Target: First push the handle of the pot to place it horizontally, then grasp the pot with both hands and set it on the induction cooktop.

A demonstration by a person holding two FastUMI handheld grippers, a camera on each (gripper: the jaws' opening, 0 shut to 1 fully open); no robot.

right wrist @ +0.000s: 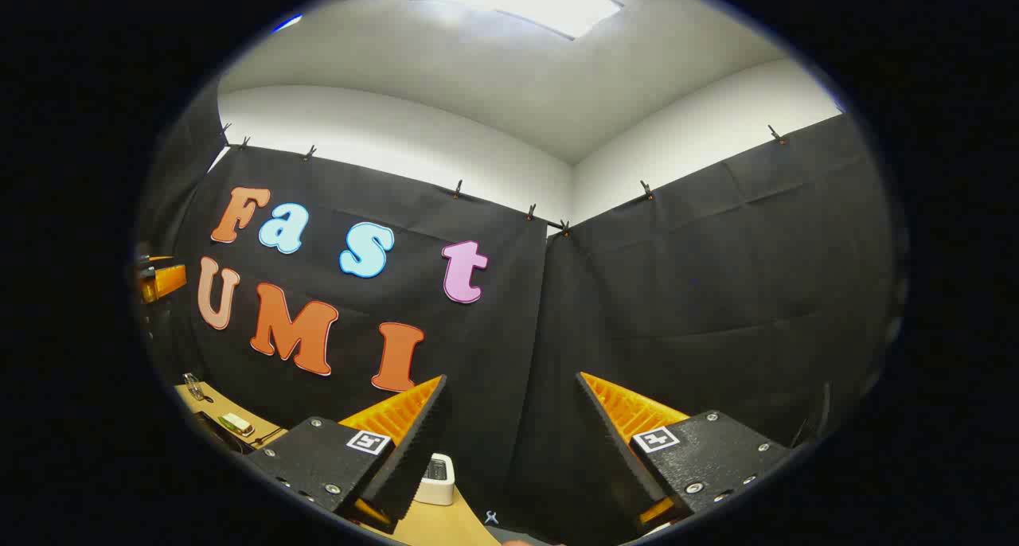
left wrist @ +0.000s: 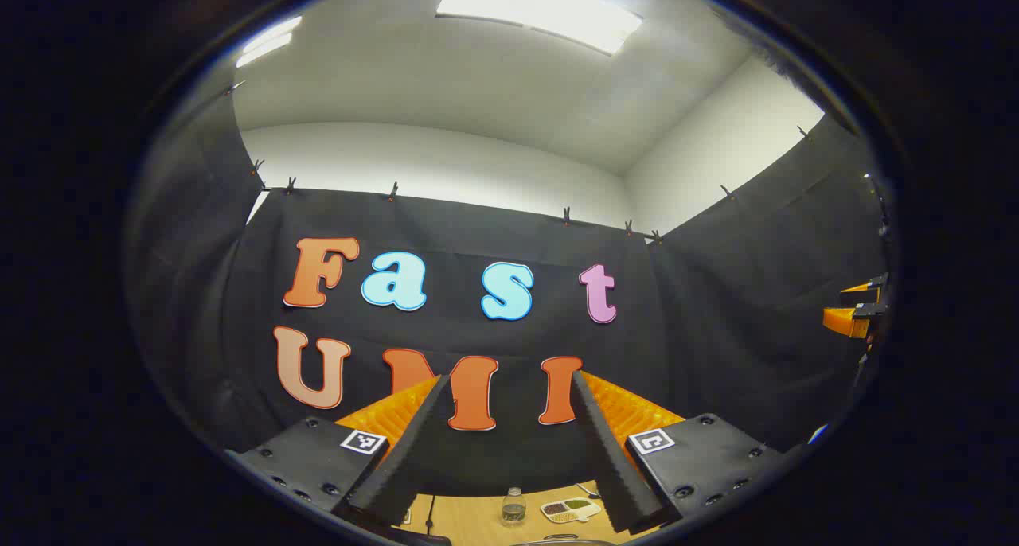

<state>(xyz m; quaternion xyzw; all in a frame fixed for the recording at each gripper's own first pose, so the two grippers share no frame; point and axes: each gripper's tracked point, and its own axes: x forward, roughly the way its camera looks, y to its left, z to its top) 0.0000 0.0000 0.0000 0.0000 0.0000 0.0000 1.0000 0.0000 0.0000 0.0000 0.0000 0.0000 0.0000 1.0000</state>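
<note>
Both grippers are raised and face the booth's black wall, high above the table. My left gripper [left wrist: 507,379] is open with nothing between its fingers. A thin metal arc [left wrist: 561,539] peeks in at the bottom edge below it; I cannot tell whether it belongs to the pot. My right gripper [right wrist: 511,379] is also open and holds nothing. In the left gripper view, the right gripper [left wrist: 856,311] appears at the far right edge. The left gripper [right wrist: 159,281] appears at the far left edge of the right gripper view.
A strip of wooden table [left wrist: 470,518] shows low down, with a small clear bottle [left wrist: 513,507] and a divided dish [left wrist: 570,510]. In the right gripper view the table [right wrist: 430,526] carries a small white box [right wrist: 436,473] and small items [right wrist: 237,424] at the left.
</note>
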